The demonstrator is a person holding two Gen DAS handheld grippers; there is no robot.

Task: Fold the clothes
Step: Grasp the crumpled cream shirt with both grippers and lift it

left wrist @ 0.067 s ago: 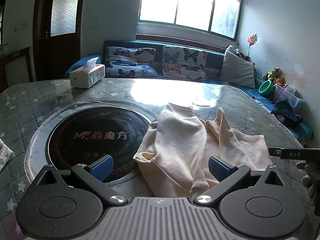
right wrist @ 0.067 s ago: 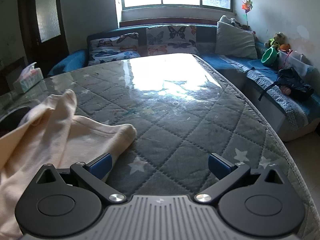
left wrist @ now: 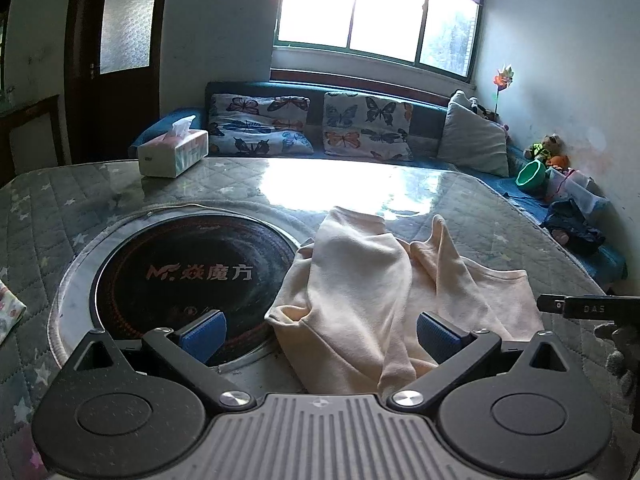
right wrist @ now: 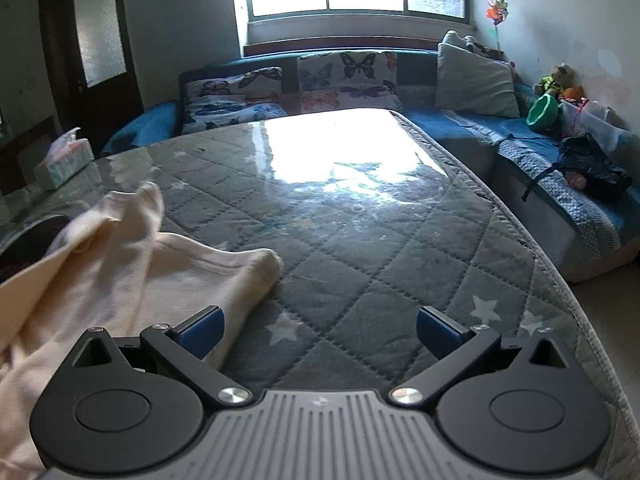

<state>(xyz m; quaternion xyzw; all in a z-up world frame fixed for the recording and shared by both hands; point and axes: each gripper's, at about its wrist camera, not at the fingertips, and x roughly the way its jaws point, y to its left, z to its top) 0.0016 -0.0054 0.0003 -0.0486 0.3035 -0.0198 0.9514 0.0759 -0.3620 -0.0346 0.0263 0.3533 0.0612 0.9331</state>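
**Two open grippers, one crumpled garment between the views**

Both of your grippers hang above the quilted table cover (right wrist: pixel 400 280) with their blue pads spread wide and nothing between them.

Through the left wrist camera, your left gripper (left wrist: pixel 320 332) points at a cream garment (left wrist: pixel 372 280). It lies in a loose heap on the table, its left edge draped over the rim of a round black cooktop (left wrist: pixel 180 264) set into the surface. A sleeve or cuff reaches away from you toward the bright window glare. The right pad sits over the near right part of the cloth; the left pad sits over the cooktop. A tissue box (left wrist: pixel 173 152) stands at the far left of the table, well apart from the cloth.

Through the right wrist camera, your right gripper (right wrist: pixel 320 332) faces mostly bare quilting. The same garment (right wrist: pixel 120 264) fills the lower left, and its hem ends just beside the left pad. The sofa (right wrist: pixel 460 120) runs behind the table.

Compared with the frames from a moment ago, almost nothing differs: the folds of the cloth, the spread of the pads and both viewpoints match.
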